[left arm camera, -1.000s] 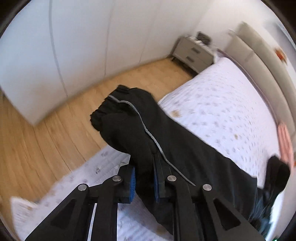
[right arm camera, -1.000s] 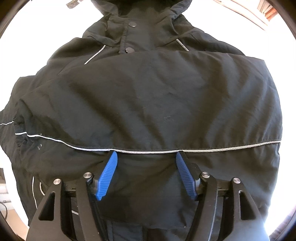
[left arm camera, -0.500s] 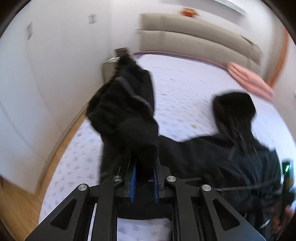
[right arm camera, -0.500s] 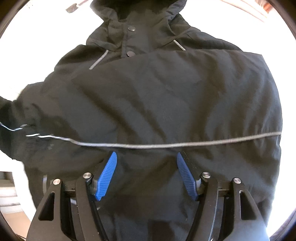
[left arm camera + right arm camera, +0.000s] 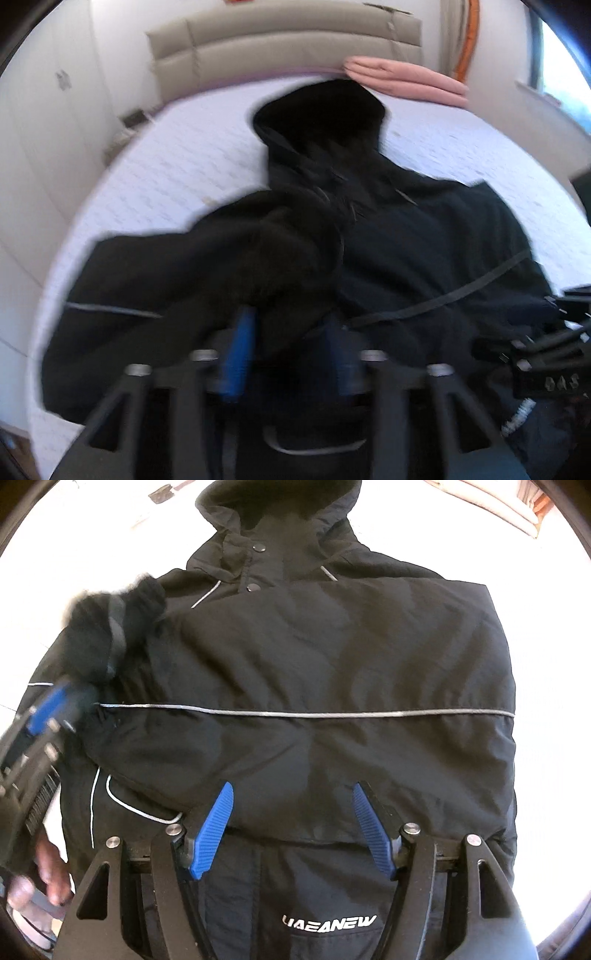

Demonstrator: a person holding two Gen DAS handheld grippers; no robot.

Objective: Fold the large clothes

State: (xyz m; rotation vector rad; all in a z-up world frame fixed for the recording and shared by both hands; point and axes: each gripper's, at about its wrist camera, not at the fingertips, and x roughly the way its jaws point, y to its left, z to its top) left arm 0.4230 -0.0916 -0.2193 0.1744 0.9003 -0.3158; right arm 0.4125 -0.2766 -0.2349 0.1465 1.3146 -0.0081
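I have the bed (image 5: 166,177) filling most of the left wrist view, its pale quilted cover running up to the padded headboard (image 5: 280,40), and the black jacket (image 5: 424,251) lies spread across the middle of it with its hood (image 5: 321,110) toward the head end. A folded pink blanket (image 5: 406,79) sits at the head edge, just beyond the hood. The jacket's sleeve (image 5: 192,273) is laid in over the chest from the left side, its cuff near the collar — blurred, so I can't tell how flat it lies. My left gripper (image 5: 291,354) has just been opening; its blue pads stand apart with sleeve fabric bunched between them, not pinched as far as the blur shows. From the right wrist camera, my right gripper (image 5: 291,830) hangs over the lower front of the jacket with its jaws spread wide and nothing in them, above the white lettering (image 5: 328,922). No containers show in either view.
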